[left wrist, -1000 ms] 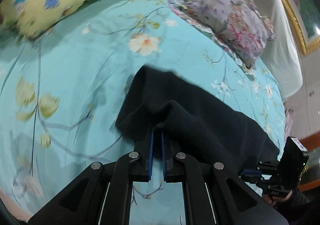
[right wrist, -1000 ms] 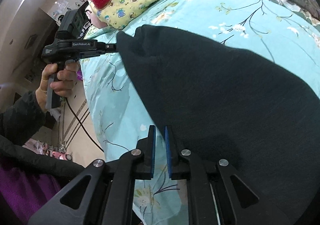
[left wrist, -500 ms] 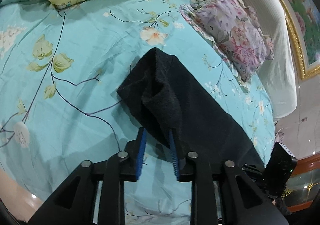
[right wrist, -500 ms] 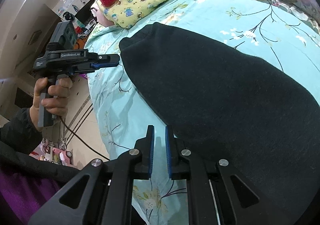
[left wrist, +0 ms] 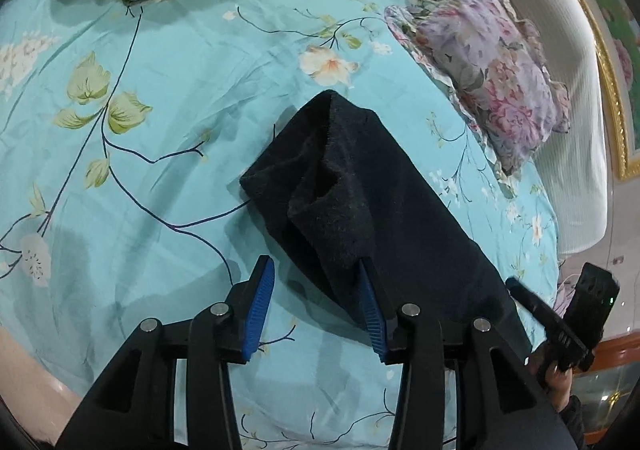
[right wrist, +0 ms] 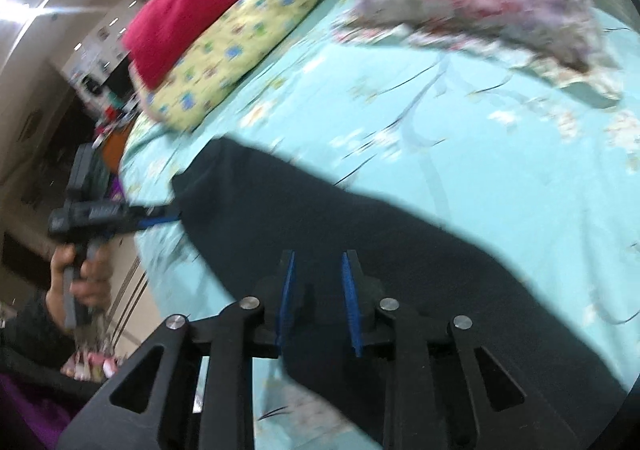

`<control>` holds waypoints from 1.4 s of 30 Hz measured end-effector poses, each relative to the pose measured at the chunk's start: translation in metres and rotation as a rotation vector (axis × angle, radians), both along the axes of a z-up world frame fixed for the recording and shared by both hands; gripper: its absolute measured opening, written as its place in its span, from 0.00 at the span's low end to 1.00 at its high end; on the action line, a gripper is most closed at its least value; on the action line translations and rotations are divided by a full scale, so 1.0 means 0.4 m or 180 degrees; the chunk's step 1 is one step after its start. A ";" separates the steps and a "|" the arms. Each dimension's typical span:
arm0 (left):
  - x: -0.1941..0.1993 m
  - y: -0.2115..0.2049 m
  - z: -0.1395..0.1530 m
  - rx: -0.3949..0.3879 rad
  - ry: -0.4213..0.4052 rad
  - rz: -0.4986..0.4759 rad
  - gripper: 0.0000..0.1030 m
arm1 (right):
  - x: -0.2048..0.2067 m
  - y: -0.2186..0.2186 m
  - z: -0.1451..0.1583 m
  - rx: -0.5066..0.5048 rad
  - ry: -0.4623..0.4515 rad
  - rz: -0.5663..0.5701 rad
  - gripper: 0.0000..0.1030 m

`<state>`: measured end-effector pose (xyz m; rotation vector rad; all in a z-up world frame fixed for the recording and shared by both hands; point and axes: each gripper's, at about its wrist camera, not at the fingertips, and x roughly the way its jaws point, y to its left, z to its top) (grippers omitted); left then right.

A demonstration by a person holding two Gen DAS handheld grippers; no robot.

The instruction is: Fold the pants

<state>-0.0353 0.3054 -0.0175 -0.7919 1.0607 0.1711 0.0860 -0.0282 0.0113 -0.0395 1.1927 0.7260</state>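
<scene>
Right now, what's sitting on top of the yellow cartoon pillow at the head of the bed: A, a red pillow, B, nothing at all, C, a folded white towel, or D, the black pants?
A: in the right wrist view a red pillow lies on the yellow cartoon pillow, while the black pants lie lower on the teal sheet.

Over the black fleece pants, the left gripper stands parted, jaws just opening (fabric brushes one blue pad); the right gripper likewise opens above them.
</scene>
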 end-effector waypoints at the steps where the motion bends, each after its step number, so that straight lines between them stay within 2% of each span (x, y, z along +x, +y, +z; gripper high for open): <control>1: 0.002 0.001 -0.002 0.0010 0.0015 0.0005 0.43 | 0.019 -0.017 0.005 -0.0045 -0.0021 -0.0088 0.25; 4: 0.012 0.003 -0.011 0.0023 0.0058 0.0012 0.44 | 0.068 -0.044 0.004 -0.0183 -0.0055 -0.0281 0.25; 11: 0.035 0.005 -0.030 0.0107 0.0206 0.0027 0.46 | 0.157 -0.086 -0.051 -0.0310 0.0148 -0.0562 0.25; 21: 0.073 0.006 -0.041 0.0178 0.0249 -0.0056 0.44 | 0.181 -0.034 -0.123 -0.0408 0.0391 -0.0373 0.25; 22: 0.077 0.006 -0.038 0.0200 0.0232 -0.0067 0.35 | 0.181 -0.031 -0.128 -0.0413 0.0410 -0.0365 0.25; 23: 0.081 0.005 -0.035 0.0249 0.0230 -0.0078 0.31 | 0.181 -0.029 -0.131 -0.0412 0.0419 -0.0366 0.25; 28: 0.094 -0.002 -0.024 0.0442 0.0173 -0.0198 0.24 | 0.164 -0.026 -0.122 -0.0296 0.0513 -0.0332 0.25; 30: 0.096 0.001 -0.025 0.0462 0.0166 -0.0212 0.24 | 0.155 -0.016 -0.120 -0.0270 0.0555 -0.0256 0.25; 34: 0.094 0.019 -0.047 0.0341 0.0207 -0.0169 0.24 | 0.157 -0.003 -0.131 -0.0337 0.0585 -0.0156 0.25; 38: 0.092 0.027 -0.069 0.0286 0.0244 -0.0150 0.29 | 0.177 0.014 -0.152 -0.0272 0.0730 -0.0077 0.25; 42: 0.102 0.031 -0.082 0.0240 0.0232 -0.0100 0.30 | 0.201 0.022 -0.182 -0.0139 0.0933 -0.0039 0.27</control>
